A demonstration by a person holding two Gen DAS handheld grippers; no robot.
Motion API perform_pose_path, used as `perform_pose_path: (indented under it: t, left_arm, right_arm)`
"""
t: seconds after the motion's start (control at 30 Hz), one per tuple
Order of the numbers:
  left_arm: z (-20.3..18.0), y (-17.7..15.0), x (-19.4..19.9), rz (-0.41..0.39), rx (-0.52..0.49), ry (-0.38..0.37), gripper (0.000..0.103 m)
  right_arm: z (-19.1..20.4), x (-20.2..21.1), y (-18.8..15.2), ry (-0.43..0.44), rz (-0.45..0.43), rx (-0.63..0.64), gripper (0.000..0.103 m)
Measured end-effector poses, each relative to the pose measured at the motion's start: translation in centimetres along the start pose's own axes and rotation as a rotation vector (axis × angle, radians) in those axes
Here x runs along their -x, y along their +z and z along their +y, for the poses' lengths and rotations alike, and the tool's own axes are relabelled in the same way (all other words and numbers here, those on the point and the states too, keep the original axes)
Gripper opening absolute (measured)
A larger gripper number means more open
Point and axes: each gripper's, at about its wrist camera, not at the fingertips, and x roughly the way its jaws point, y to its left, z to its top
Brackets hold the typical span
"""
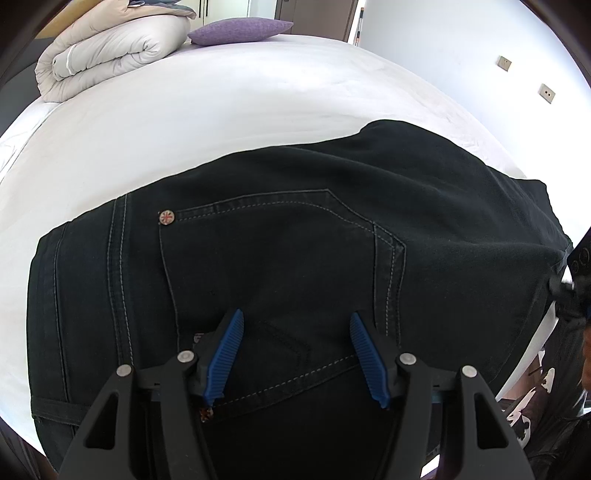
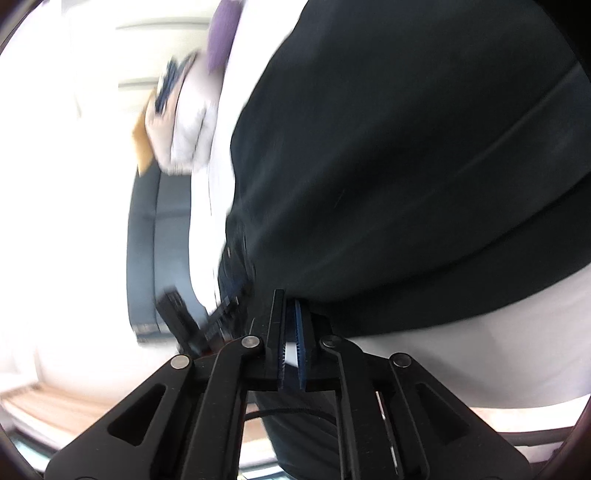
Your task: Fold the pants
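Broadly, the bed (image 1: 221, 110) with its white sheet takes up most of the left wrist view, with a folded duvet (image 1: 107, 51) and a purple pillow (image 1: 240, 31) at its far end. On the near part of the bed lie the black pants (image 1: 295, 240), seat side up, back pocket and stitching showing, the cloth bunched into a fairly compact heap; I judge at least one fold is already made, though how many layers lie beneath cannot be told. The left gripper (image 1: 295, 354) hovers over the pocket area with its blue pads well apart, holding nothing. The right gripper (image 2: 291, 332), in a blurred view, has its pads pressed together at the pants' edge, seemingly pinching the fabric. Remaining, by my reading: laying that edge down and flattening.
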Motion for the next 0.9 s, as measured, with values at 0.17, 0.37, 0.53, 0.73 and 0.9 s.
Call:
perform_pose_path:
  t: [0.17, 0.37, 0.53, 0.73, 0.9]
  left_arm:
    - [-0.2, 0.1, -0.1, 0.002, -0.001, 0.007, 0.063]
    - [-0.2, 0.0, -0.1, 0.004, -0.004, 0.01, 0.063]
    - [-0.1, 0.1, -0.1, 0.004, -0.004, 0.01, 0.063]
    - [-0.1, 0.1, -0.1, 0.003, -0.003, 0.01, 0.063]
    - [0.0, 0.0, -0.1, 0.0, -0.002, 0.014, 0.063]
  right_arm:
    - [-2.4, 2.2, 1.4, 0.01, -0.055, -0.127, 0.006]
    - [-2.3, 2.2, 1.7, 0.01, -0.068, -0.146, 0.013]
    - [-2.2, 2.1, 1.7, 0.013, -0.038, -0.157, 0.029]
    - [-0.7, 1.6, 1.5, 0.014, -0.06, -0.119, 0.067]
    - [-0.9, 0.9, 1.8, 0.006, -0.087, -0.168, 0.064]
